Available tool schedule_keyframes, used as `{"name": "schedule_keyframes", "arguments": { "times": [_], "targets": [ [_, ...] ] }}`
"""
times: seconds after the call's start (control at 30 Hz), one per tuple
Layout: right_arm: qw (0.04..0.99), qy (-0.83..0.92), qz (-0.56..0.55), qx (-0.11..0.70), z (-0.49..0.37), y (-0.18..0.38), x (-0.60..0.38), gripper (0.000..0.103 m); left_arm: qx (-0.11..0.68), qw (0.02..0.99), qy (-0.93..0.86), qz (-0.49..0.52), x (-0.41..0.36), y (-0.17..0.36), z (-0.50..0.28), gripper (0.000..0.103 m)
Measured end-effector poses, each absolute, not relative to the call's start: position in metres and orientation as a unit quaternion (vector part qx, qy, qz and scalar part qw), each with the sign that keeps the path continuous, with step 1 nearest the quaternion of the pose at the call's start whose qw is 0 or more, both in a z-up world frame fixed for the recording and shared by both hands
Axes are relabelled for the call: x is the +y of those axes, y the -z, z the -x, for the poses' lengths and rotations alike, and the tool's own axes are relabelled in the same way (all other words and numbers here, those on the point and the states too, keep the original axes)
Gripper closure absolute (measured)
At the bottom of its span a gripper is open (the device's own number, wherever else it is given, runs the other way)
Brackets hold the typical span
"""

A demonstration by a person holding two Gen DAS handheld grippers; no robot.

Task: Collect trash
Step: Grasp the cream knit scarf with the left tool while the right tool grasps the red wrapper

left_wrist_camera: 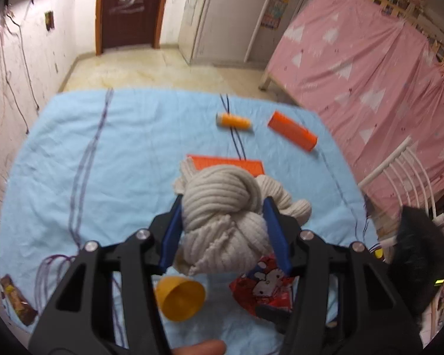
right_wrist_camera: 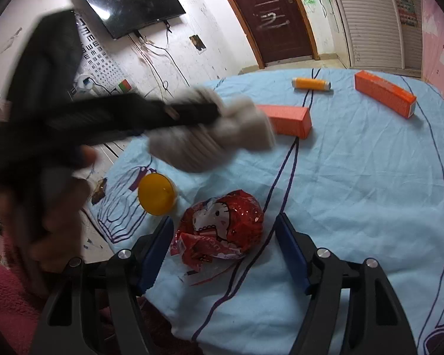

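Note:
A beige knotted yarn bundle [left_wrist_camera: 222, 222] hangs above the blue cloth, and my left gripper [left_wrist_camera: 224, 199] is shut on it, blue pads pressing both sides. From the right wrist the same bundle [right_wrist_camera: 210, 136] looks blurred, held in the air by the left gripper [right_wrist_camera: 192, 112]. A crumpled red cartoon-cat wrapper [right_wrist_camera: 231, 222] lies on the cloth between the fingers of my right gripper [right_wrist_camera: 225, 220], which is open, with gaps on both sides. The red wrapper [left_wrist_camera: 263, 284] also shows below the bundle.
On the blue cloth [right_wrist_camera: 355, 177] lie a tipped yellow cup [right_wrist_camera: 157, 193], two orange boxes [right_wrist_camera: 384, 96] [right_wrist_camera: 287, 119], an orange spool [right_wrist_camera: 310, 84] and a brown snack wrapper [left_wrist_camera: 16, 298] at the left edge. A pink-covered bed [left_wrist_camera: 370, 59] and a white chair [left_wrist_camera: 405, 171] stand to the right.

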State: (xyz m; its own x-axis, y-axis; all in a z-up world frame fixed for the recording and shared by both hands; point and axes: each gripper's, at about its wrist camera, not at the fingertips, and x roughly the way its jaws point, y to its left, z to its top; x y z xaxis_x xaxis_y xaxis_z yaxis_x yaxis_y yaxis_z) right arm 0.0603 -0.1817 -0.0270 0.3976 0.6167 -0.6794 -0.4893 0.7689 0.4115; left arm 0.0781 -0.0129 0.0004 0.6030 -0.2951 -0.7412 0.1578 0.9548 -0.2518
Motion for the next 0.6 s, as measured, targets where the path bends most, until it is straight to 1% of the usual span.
{"name": "schedule_keyframes", "arguments": {
  "times": [0.1, 0.17, 0.2, 0.23, 0.33, 0.6],
  "targets": [
    [0.836, -0.33, -0.075, 0.433, -0.059, 0.028, -0.183, 0.038, 0.405, 0.902, 0.123, 0.085, -0.008, -0.017, -0.07, 0.052],
    [0.837, -0.329, -0.076, 0.431, -0.059, 0.028, -0.183, 0.052, 0.396, 0.906, 0.122, 0.09, -0.004, -0.024, -0.066, 0.052],
    [0.835, -0.33, -0.076, 0.433, -0.059, 0.029, -0.183, 0.064, 0.394, 0.906, 0.123, 0.091, -0.002, -0.026, -0.066, 0.052],
    [0.835, -0.33, -0.076, 0.435, -0.06, 0.03, -0.183, 0.071, 0.393, 0.907, 0.123, 0.09, -0.001, -0.028, -0.065, 0.052],
    [0.837, -0.33, -0.083, 0.428, -0.058, 0.028, -0.186, 0.075, 0.403, 0.903, 0.12, 0.09, -0.003, -0.024, -0.066, 0.052],
    [0.859, -0.295, -0.122, 0.399, -0.069, 0.012, -0.228, 0.075, 0.39, 0.908, 0.119, 0.101, -0.003, -0.032, -0.061, 0.052]
  ]
}}
